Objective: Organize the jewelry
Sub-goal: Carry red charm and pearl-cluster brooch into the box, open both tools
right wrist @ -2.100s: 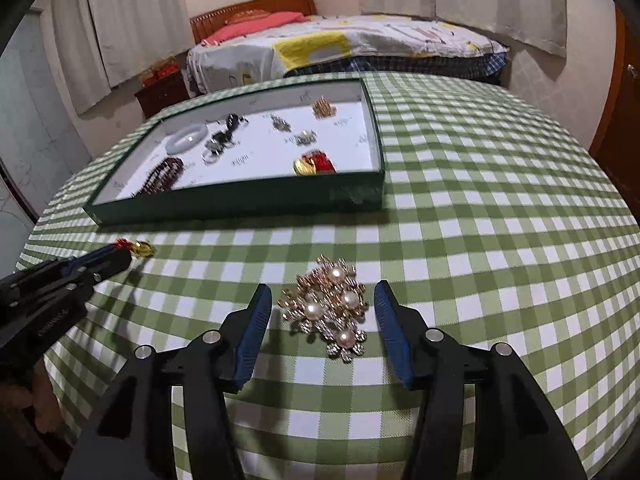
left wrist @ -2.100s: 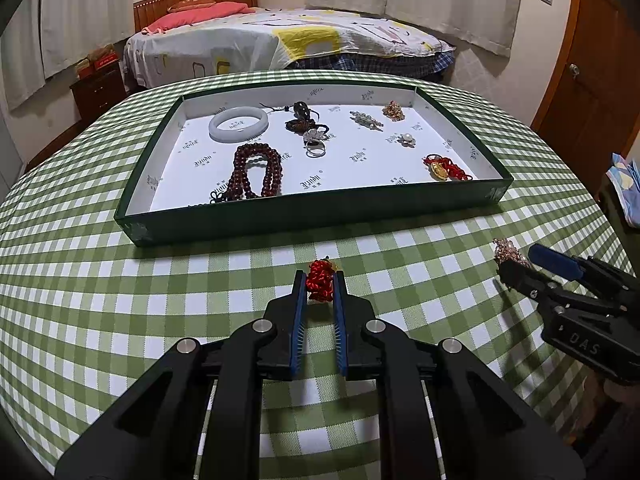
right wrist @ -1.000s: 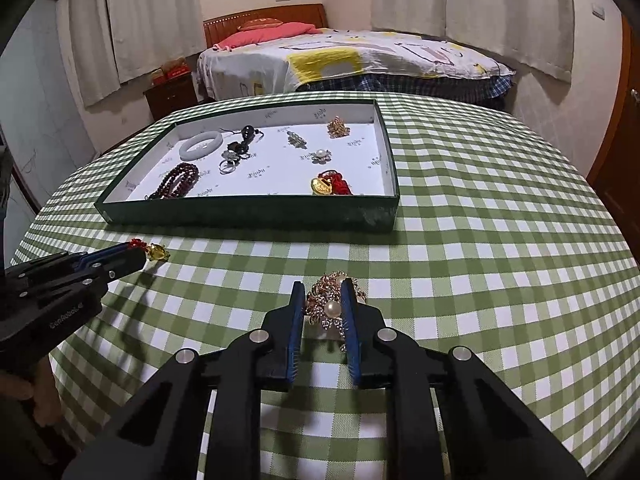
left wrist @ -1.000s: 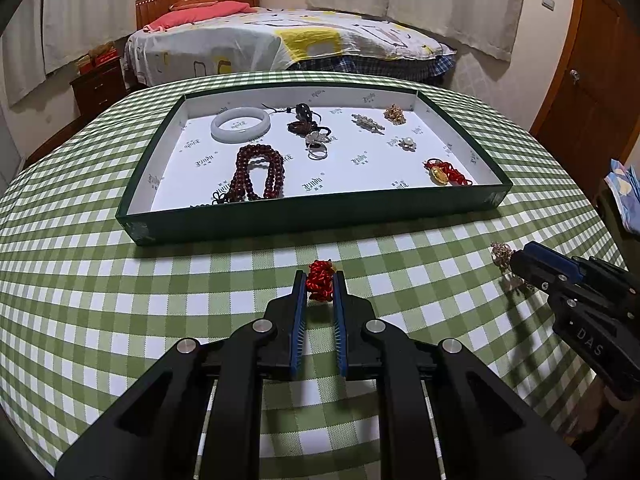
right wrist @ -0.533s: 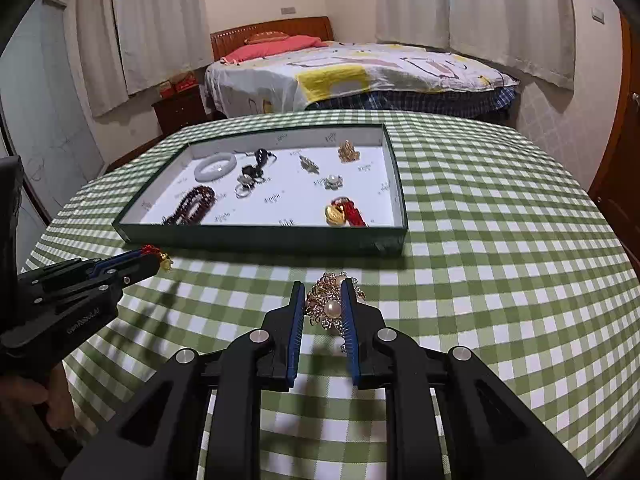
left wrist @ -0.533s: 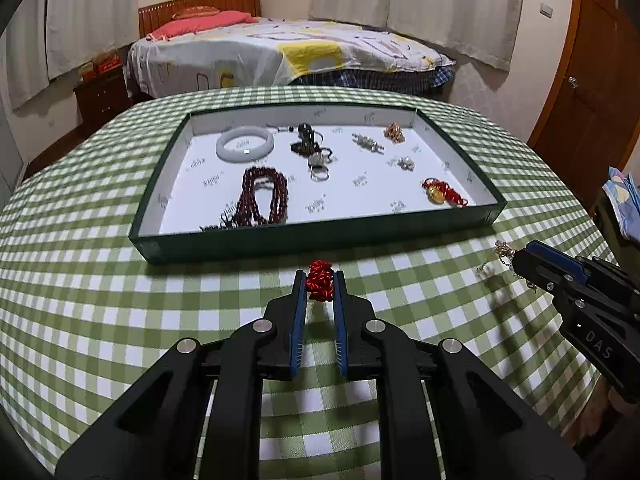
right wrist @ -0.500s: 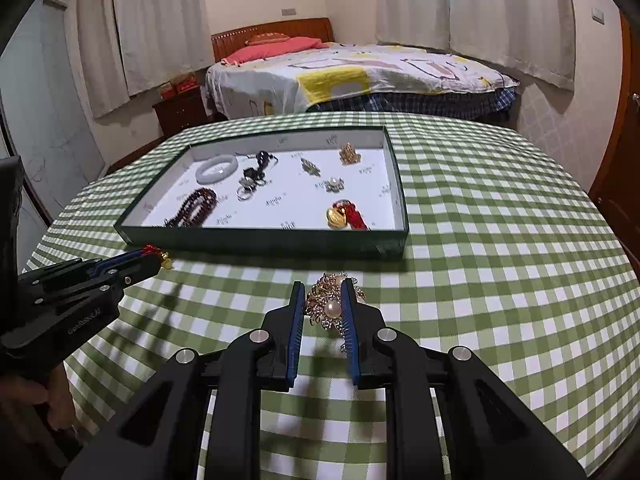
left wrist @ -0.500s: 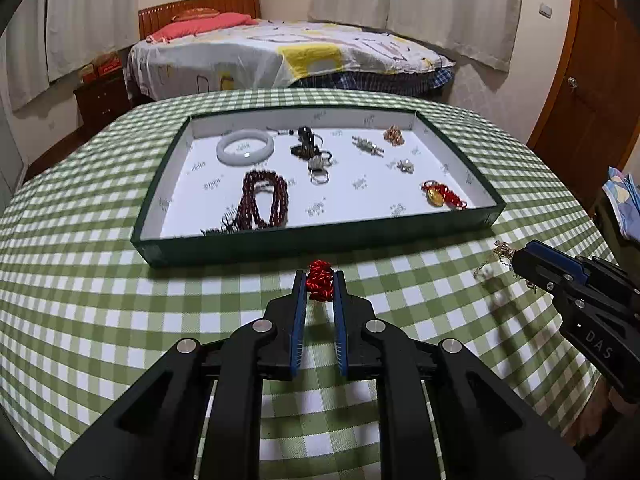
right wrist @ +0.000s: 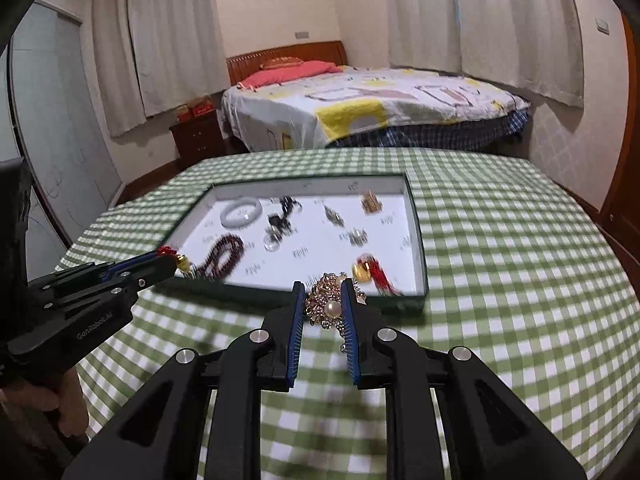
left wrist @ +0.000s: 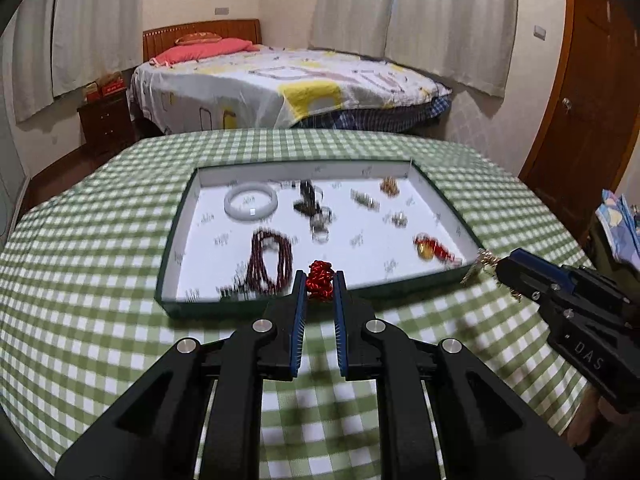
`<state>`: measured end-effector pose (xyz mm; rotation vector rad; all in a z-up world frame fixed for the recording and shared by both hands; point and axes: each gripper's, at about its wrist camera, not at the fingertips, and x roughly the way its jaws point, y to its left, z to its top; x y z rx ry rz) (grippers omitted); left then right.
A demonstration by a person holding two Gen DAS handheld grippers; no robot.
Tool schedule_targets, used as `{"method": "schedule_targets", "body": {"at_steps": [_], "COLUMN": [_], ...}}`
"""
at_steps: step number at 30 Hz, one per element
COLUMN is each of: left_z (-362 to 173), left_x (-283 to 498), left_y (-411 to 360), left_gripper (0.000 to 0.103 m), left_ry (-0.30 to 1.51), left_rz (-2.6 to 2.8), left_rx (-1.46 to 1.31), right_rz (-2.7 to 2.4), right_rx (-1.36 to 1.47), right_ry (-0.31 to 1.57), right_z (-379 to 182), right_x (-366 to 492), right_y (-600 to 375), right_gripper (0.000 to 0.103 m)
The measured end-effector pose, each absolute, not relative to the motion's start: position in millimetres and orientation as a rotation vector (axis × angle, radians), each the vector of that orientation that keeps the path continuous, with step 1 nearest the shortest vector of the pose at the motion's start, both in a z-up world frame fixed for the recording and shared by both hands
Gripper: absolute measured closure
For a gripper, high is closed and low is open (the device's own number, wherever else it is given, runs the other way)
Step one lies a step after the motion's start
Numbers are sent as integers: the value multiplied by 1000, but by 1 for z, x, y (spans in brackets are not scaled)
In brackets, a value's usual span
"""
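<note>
My left gripper (left wrist: 319, 282) is shut on a red knotted charm (left wrist: 320, 275), held above the checked cloth just before the green tray (left wrist: 168, 264). In the right wrist view the same gripper (right wrist: 170, 258) shows the charm's gold end (right wrist: 183, 262) at the tray's left near corner. My right gripper (right wrist: 324, 300) is shut on a gold pearl brooch (right wrist: 330, 300), lifted near the tray's front wall (right wrist: 320, 294). From the left wrist view the right gripper (left wrist: 494, 266) carries the brooch (left wrist: 482, 260) by the tray's right near corner.
The tray's white floor holds a pale bangle (left wrist: 251, 202), dark red beads (left wrist: 270, 260), rings (left wrist: 320, 220), small brooches (left wrist: 388, 186) and a red-and-gold charm (left wrist: 430, 248). A round table with green checked cloth (left wrist: 80, 300) carries it. A bed (left wrist: 280, 88) stands behind, a door (left wrist: 588, 100) on the right.
Both grippers have risen off the cloth with their pieces still held, and now sit closer to the tray's front edge. The tray's contents have not moved.
</note>
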<state>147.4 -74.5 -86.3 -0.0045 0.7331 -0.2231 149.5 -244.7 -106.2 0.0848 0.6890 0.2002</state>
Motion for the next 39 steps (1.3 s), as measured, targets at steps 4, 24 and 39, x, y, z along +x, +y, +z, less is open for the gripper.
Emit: {"method": "schedule_targets", "body": {"at_steps": [4, 24, 39], "left_z": [-69, -125, -159], "left_x": [161, 250, 262], "left_y": [-76, -95, -98], "left_gripper": [90, 90, 89], "left_ry": [687, 775, 840], "left_rz": [-228, -209, -205], "left_rx": [-4, 11, 48], "right_rz": [225, 279, 275], "right_rx": [81, 90, 55], "right_ry": [650, 733, 813], "right_z": [-93, -142, -168], "right_x": [162, 255, 268], "right_y": [-238, -214, -212], "right_gripper": [84, 84, 83]}}
